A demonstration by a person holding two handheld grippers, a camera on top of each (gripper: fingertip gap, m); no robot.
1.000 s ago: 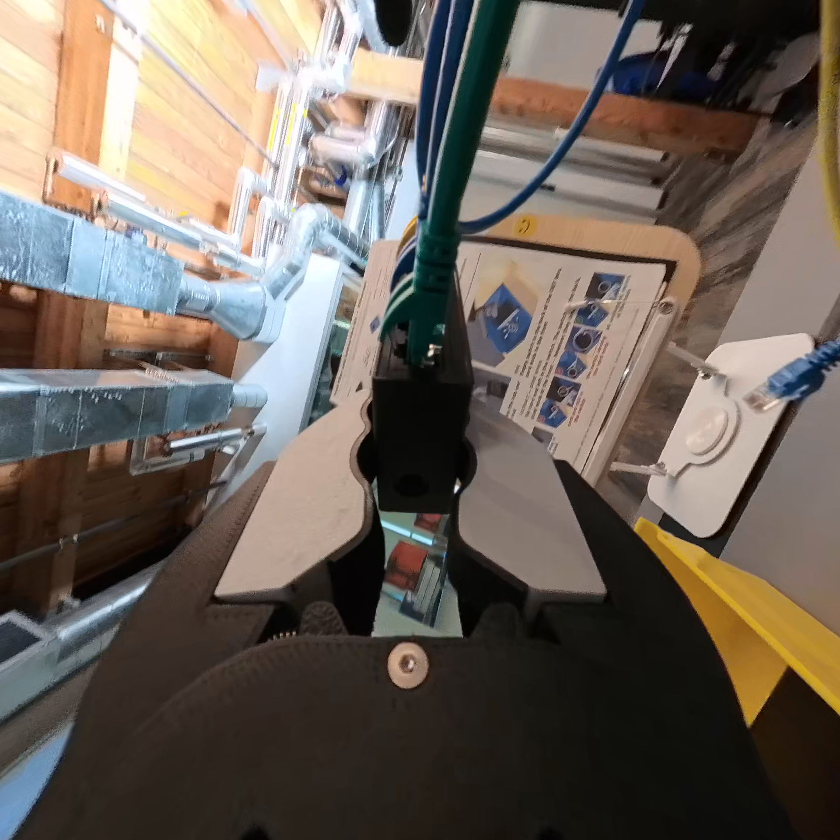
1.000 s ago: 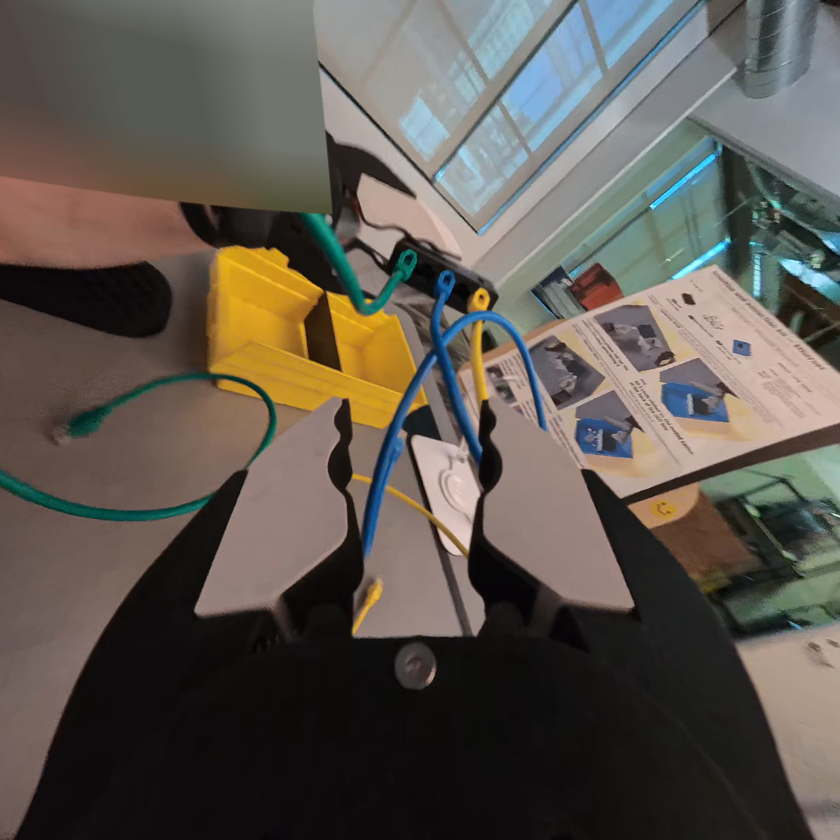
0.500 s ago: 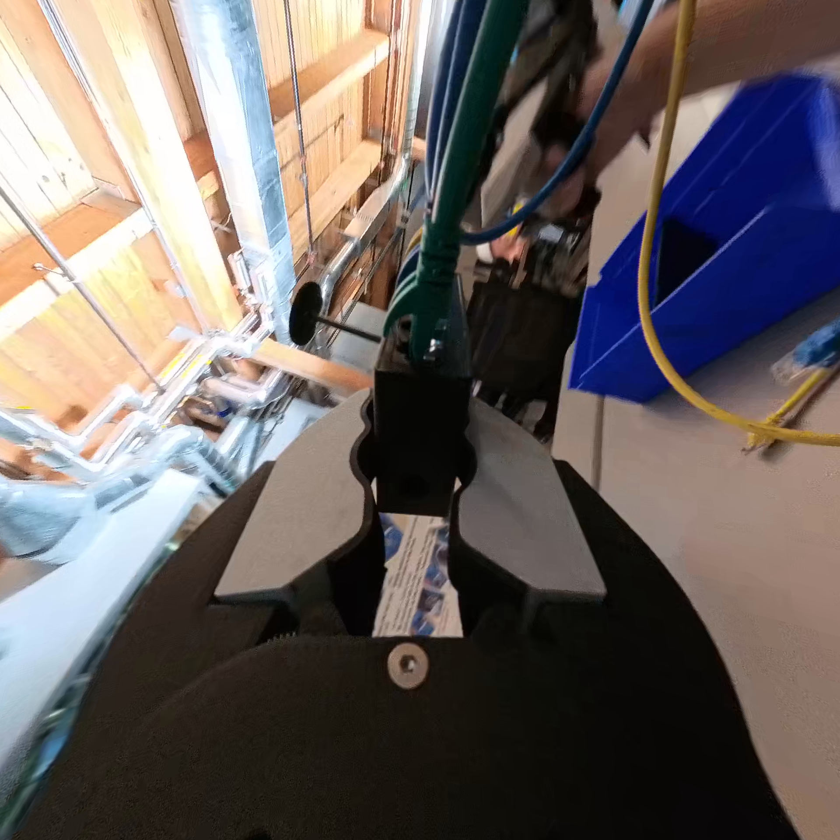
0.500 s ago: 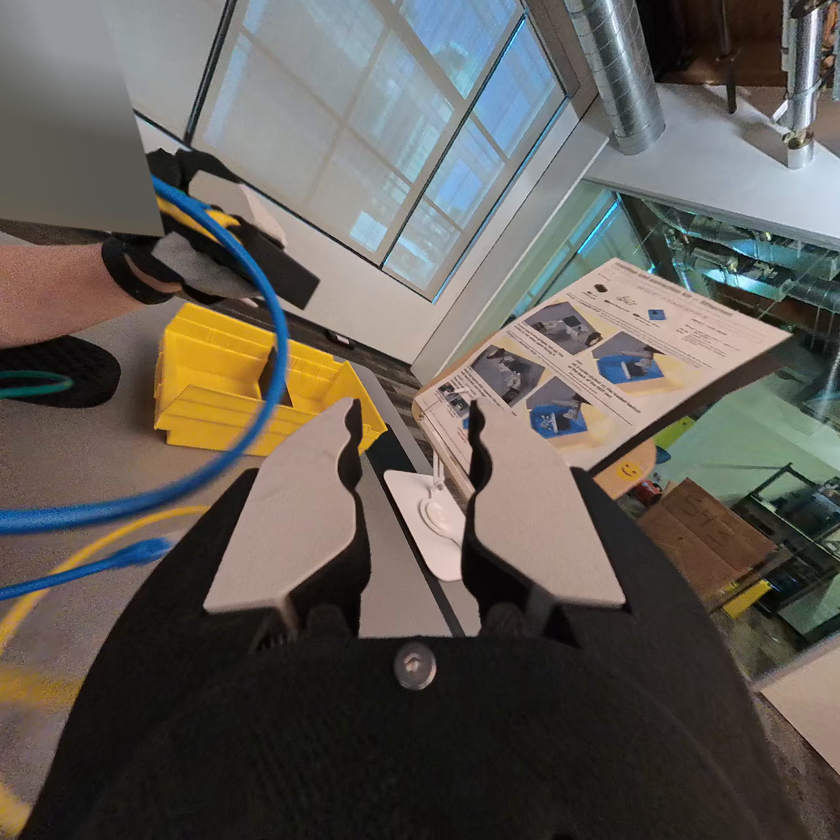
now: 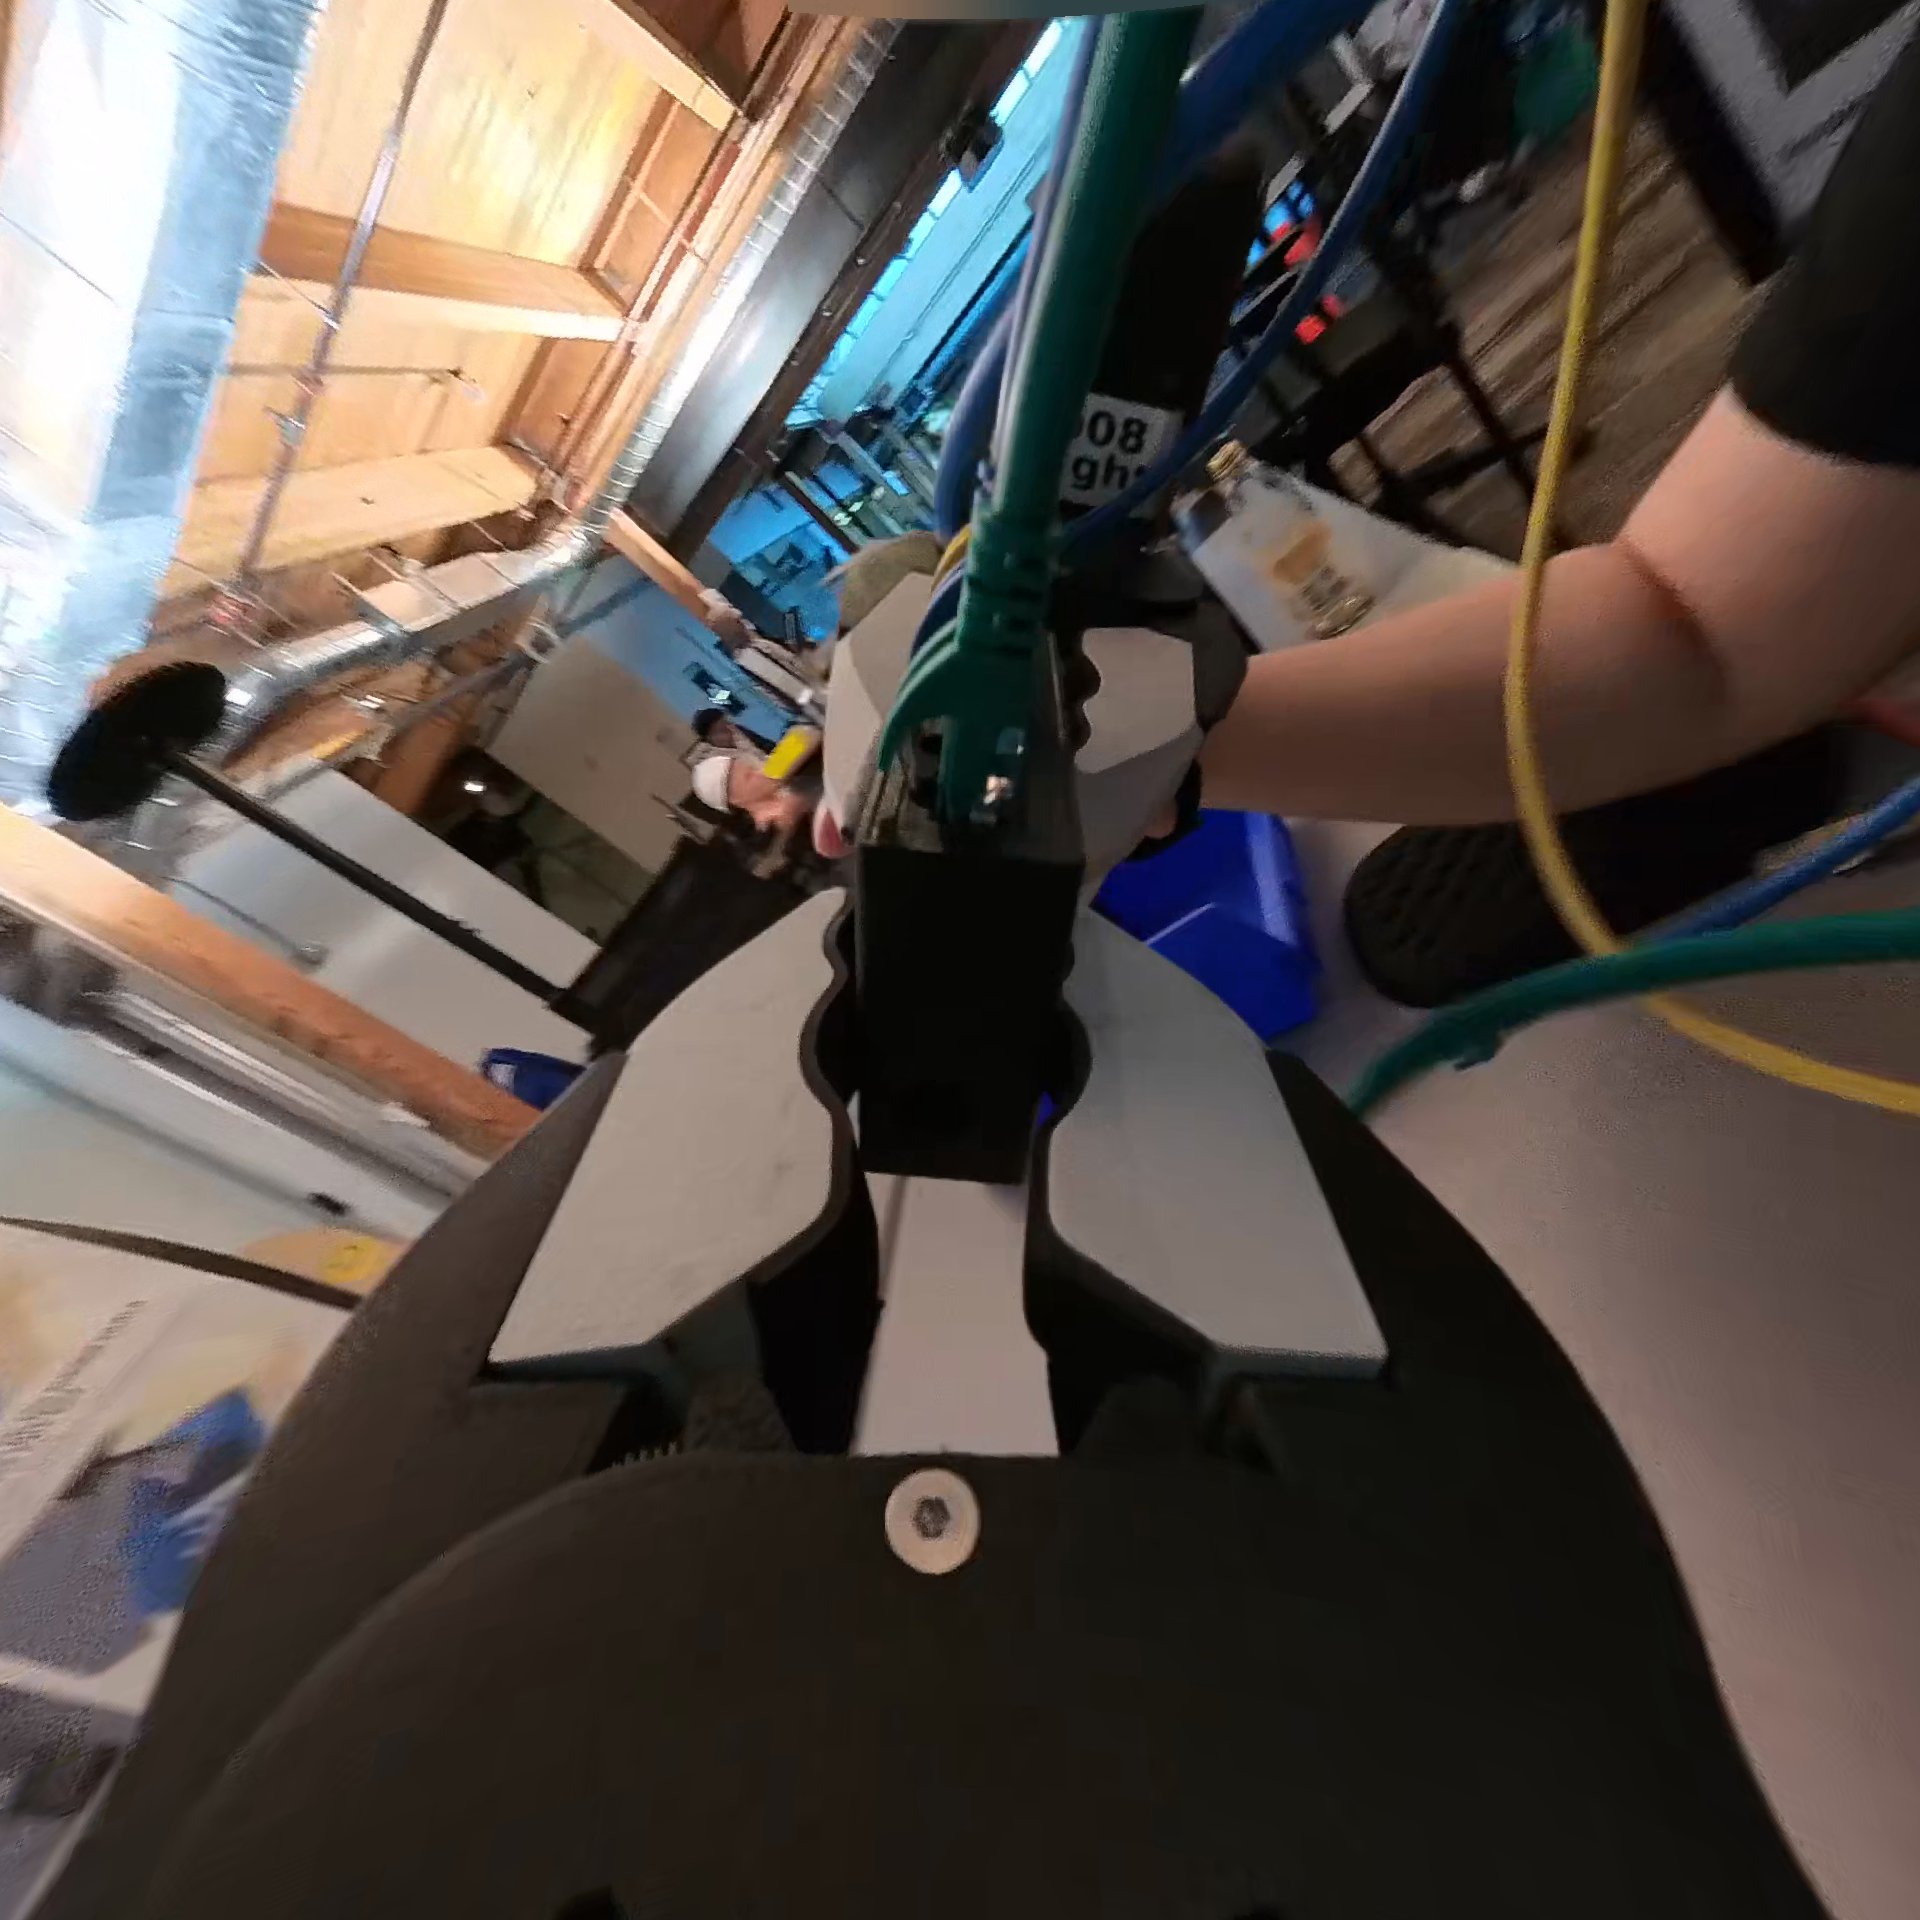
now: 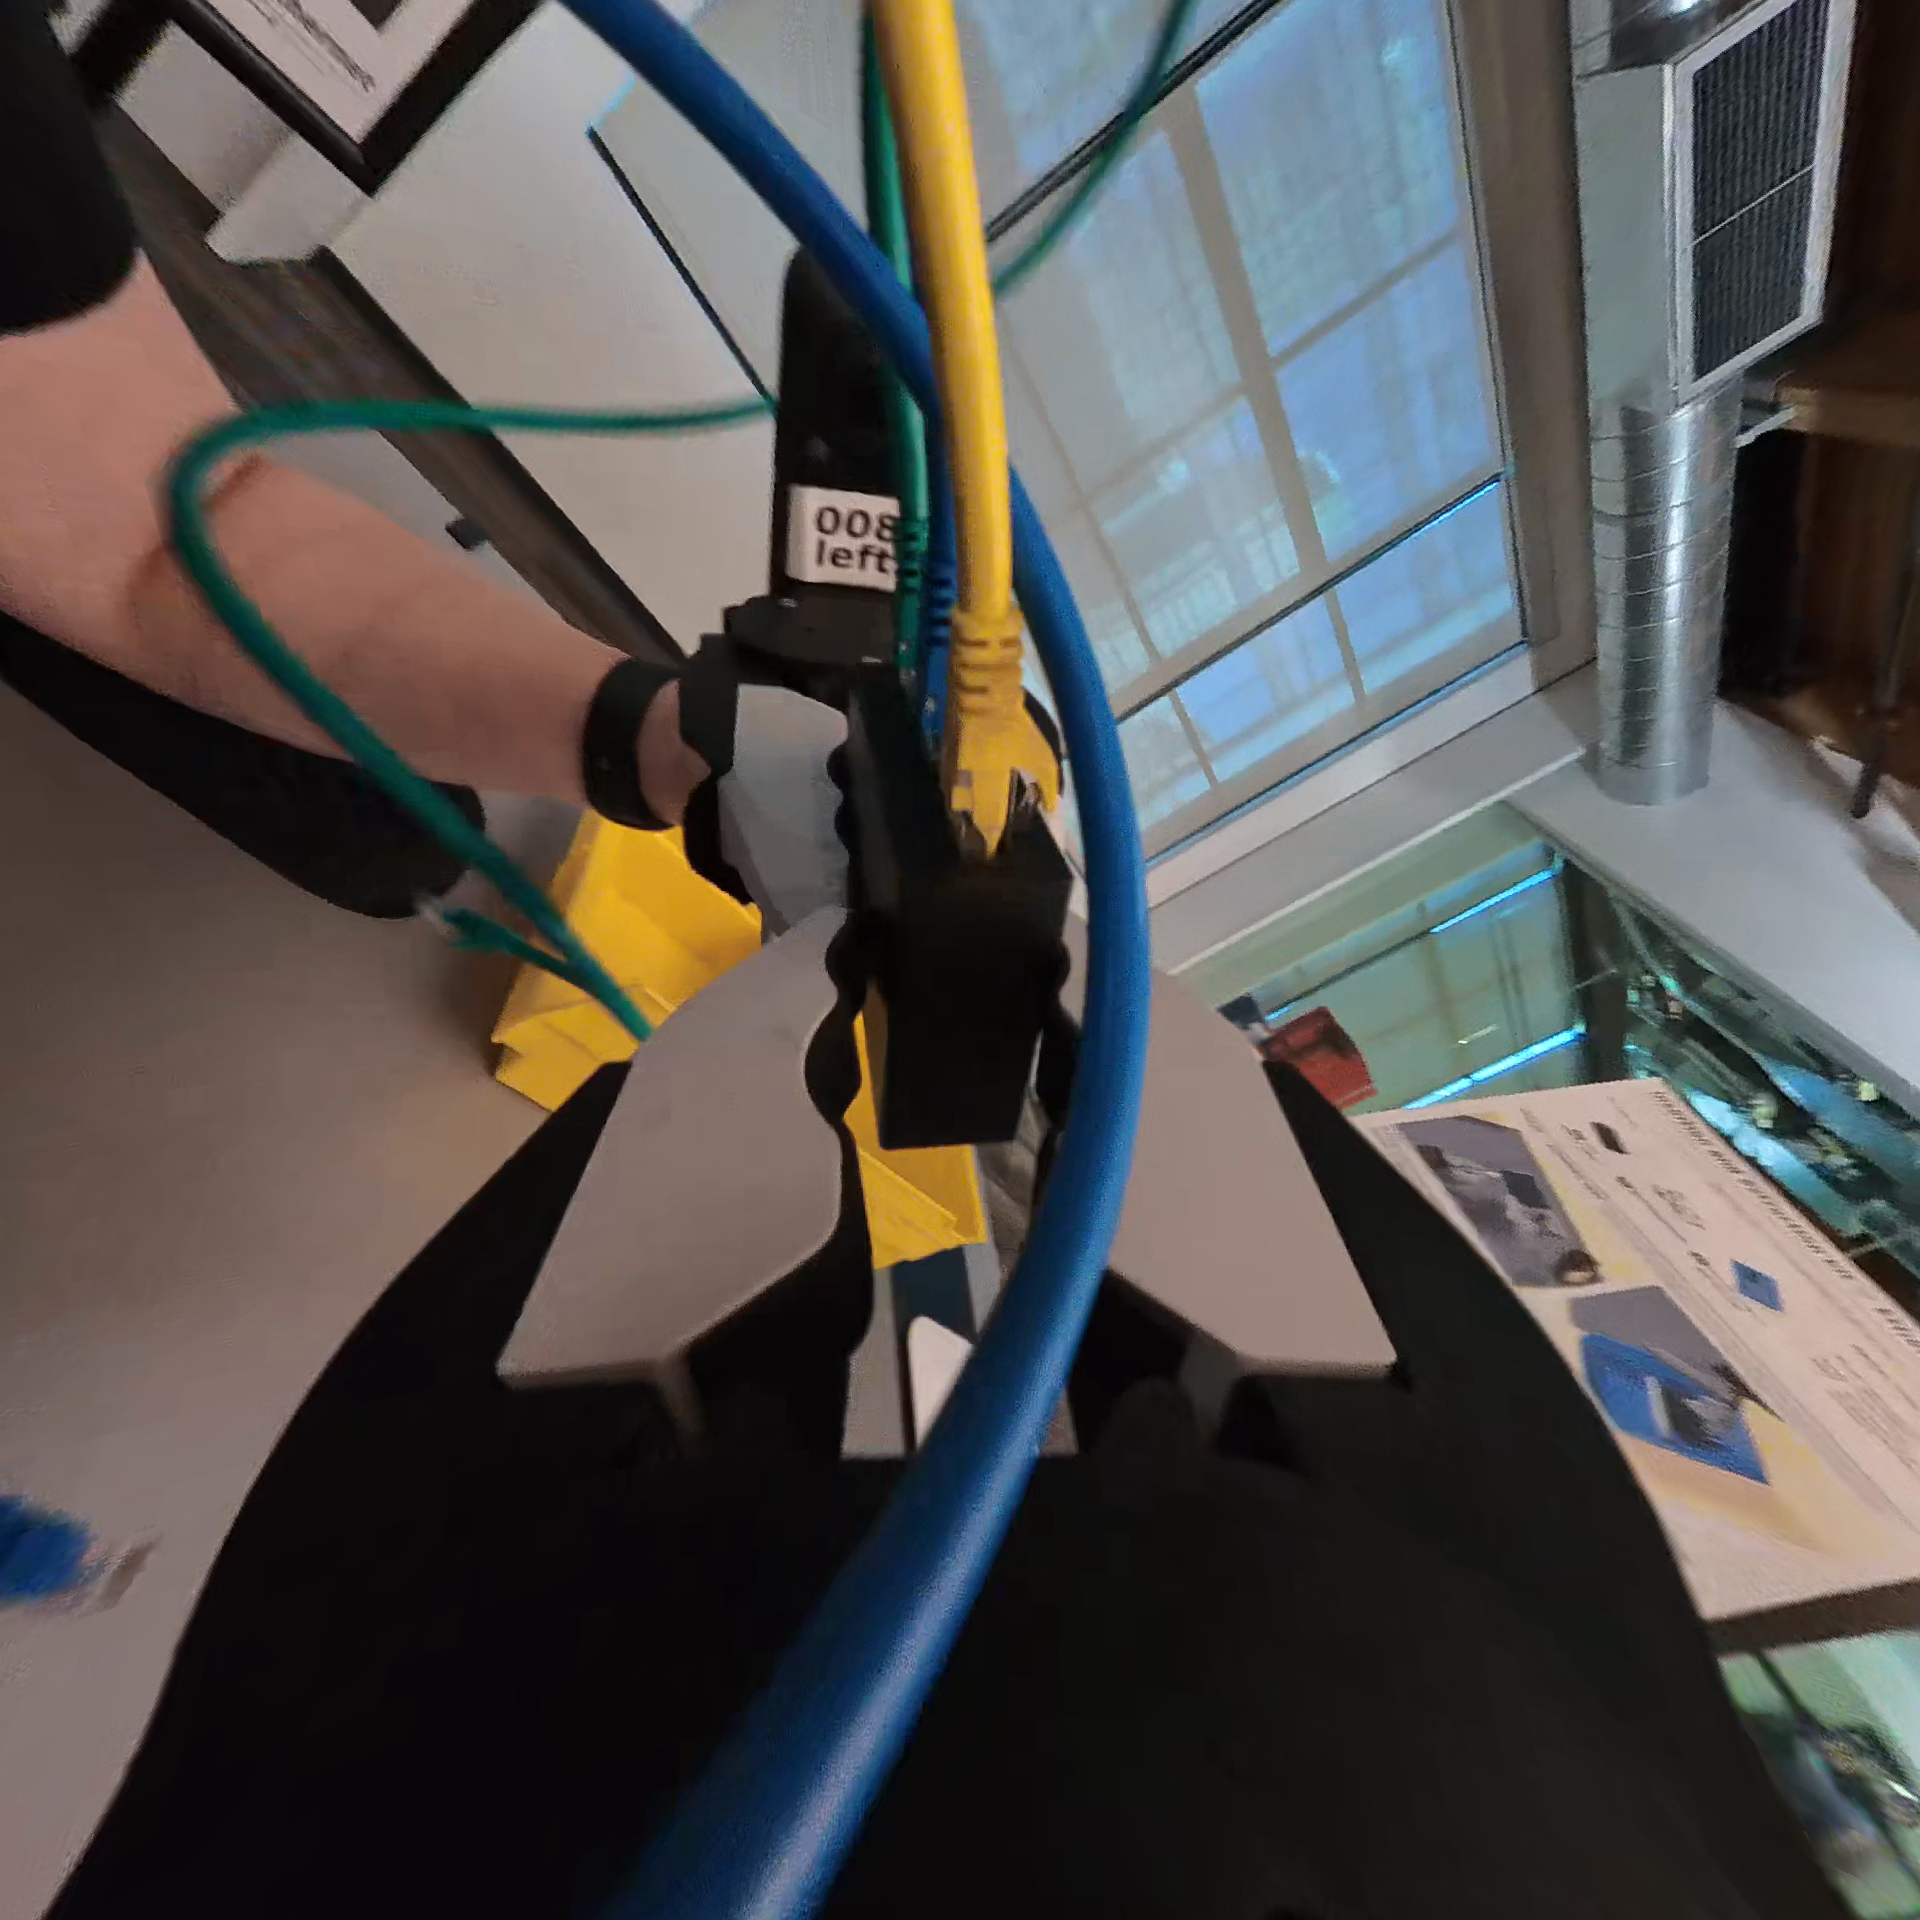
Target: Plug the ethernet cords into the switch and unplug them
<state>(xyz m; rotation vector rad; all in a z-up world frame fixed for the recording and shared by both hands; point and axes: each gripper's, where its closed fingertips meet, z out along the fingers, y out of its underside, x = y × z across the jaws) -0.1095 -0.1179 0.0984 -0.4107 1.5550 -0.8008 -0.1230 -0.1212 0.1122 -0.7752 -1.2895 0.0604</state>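
Black switch [image 5: 961, 997], green cord [image 5: 1013, 613] plugged, yellow cord [image 6: 977, 665] plugged

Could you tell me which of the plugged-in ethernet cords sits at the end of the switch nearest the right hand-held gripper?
The yellow cord: its plug enters the switch right above the right hand-held gripper; green and blue plugs sit farther along.

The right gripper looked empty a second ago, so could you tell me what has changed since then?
The right gripper swung over to the black switch and closed on its free end, opposite the left gripper. The left gripper kept its grip on the switch throughout, and the green cord, yellow cord and blue cord stayed plugged in.
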